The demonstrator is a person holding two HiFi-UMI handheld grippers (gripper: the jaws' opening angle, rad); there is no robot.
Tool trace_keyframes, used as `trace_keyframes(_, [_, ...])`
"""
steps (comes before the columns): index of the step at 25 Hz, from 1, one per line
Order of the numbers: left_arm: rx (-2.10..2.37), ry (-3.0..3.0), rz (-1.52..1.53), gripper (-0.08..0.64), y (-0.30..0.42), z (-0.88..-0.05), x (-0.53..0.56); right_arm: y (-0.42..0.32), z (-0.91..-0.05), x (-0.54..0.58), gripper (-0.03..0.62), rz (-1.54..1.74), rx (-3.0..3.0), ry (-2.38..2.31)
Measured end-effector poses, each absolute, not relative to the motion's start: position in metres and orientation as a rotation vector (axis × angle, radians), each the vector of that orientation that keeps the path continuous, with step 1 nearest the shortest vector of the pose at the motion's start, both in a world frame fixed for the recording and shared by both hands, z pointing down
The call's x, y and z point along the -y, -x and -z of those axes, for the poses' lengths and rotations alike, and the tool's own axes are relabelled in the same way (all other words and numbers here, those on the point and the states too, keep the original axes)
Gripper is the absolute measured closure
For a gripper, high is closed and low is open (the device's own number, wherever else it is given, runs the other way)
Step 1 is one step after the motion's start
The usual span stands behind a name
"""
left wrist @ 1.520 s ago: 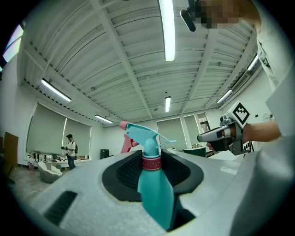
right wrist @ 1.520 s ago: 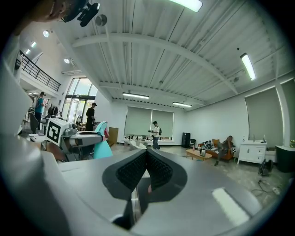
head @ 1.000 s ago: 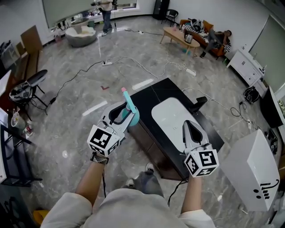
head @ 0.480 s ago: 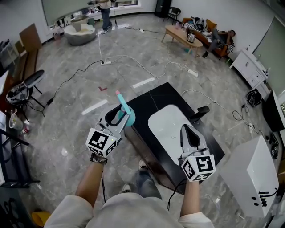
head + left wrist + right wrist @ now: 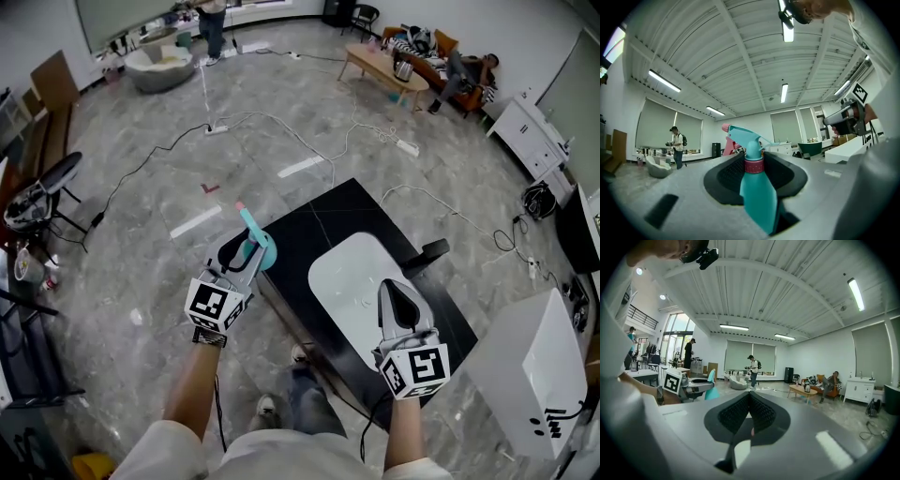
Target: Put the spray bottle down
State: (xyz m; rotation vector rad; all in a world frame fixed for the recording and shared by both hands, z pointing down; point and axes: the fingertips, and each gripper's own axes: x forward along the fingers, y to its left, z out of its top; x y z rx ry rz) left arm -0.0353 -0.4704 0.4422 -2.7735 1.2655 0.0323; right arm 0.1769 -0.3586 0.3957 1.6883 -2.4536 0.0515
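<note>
A teal spray bottle (image 5: 255,242) with a pink nozzle tip stands upright in my left gripper (image 5: 241,255), whose jaws are shut on its body just below the neck. It hangs at the left edge of the black table (image 5: 319,220). In the left gripper view the bottle (image 5: 757,187) fills the gap between the jaws of the left gripper (image 5: 754,171), trigger head pointing left. My right gripper (image 5: 395,298) hovers over the white oval board (image 5: 349,272) on the table. Its jaws are shut with nothing held, the tips meeting in the right gripper view (image 5: 749,397).
A white box (image 5: 530,366) stands at the right of the table. Cables (image 5: 281,127) trail over the grey floor. A wooden coffee table (image 5: 380,66), a person on a sofa (image 5: 459,70), a standing person (image 5: 211,19) and a black chair (image 5: 42,192) are farther off.
Both grippers have drawn back toward me and sunk a little. The bottle has gone with the left gripper, from over the table's corner to its left edge.
</note>
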Motion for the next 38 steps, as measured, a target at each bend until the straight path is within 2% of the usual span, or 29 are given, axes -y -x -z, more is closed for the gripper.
trace_keyframes(25, [-1.353,2.844,0.126,0.420,0.032,-0.587,0.583,-0.184,-0.495,0.427,0.586,-0.214,2.395,-1.493])
trace_keyframes(38, [-1.392,2.826,0.118,0.414,0.026,-0.609,0.599,-0.190,-0.515,0.443,0.586,-0.259,2.389,-1.471])
